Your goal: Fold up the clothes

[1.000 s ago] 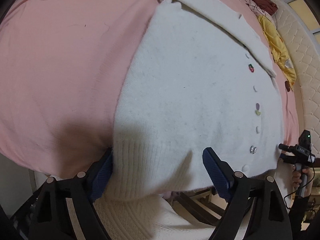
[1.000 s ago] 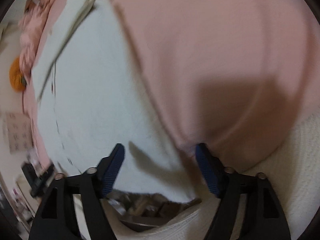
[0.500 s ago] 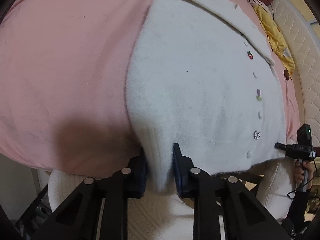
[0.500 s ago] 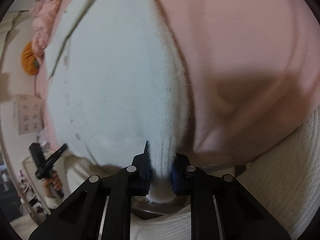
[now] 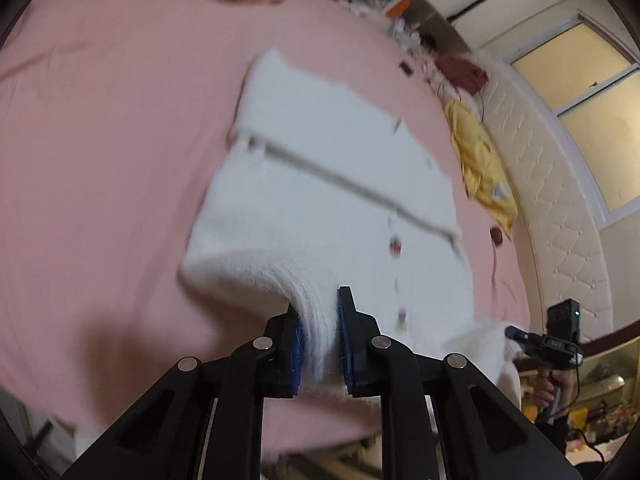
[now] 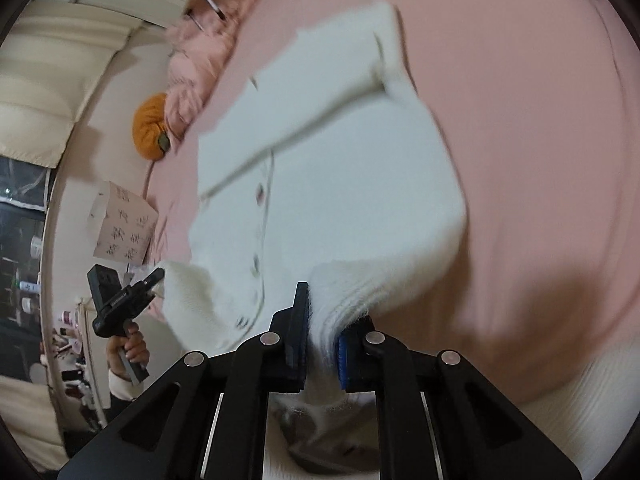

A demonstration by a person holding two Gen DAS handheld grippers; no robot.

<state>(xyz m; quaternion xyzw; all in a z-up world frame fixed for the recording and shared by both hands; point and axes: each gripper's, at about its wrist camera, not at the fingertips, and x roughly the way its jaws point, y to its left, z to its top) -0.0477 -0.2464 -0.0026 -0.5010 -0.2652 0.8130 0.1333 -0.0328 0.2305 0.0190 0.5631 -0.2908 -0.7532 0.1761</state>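
Note:
A white knitted cardigan [image 5: 320, 200] with small coloured buttons lies on a pink bed sheet [image 5: 100, 140]. My left gripper [image 5: 320, 344] is shut on the ribbed hem at one bottom corner and lifts it off the bed. My right gripper [image 6: 324, 344] is shut on the ribbed hem of the cardigan [image 6: 340, 200] at the other bottom corner, also raised. The hem edge sags between the two grippers. Each gripper shows in the other's view, the right gripper [image 5: 520, 338] at the right and the left gripper [image 6: 154, 276] at the left.
A yellow garment [image 5: 480, 168] and a dark red one [image 5: 460, 68] lie near the padded headboard [image 5: 560, 220]. Crumpled pink bedding [image 6: 196, 60], an orange cushion [image 6: 150, 128] and a box with writing [image 6: 120, 224] sit at the bed's far side.
Both grippers, shut on the hem, have lifted it up and carried it over the cardigan toward the collar. The lower part now rises off the sheet.

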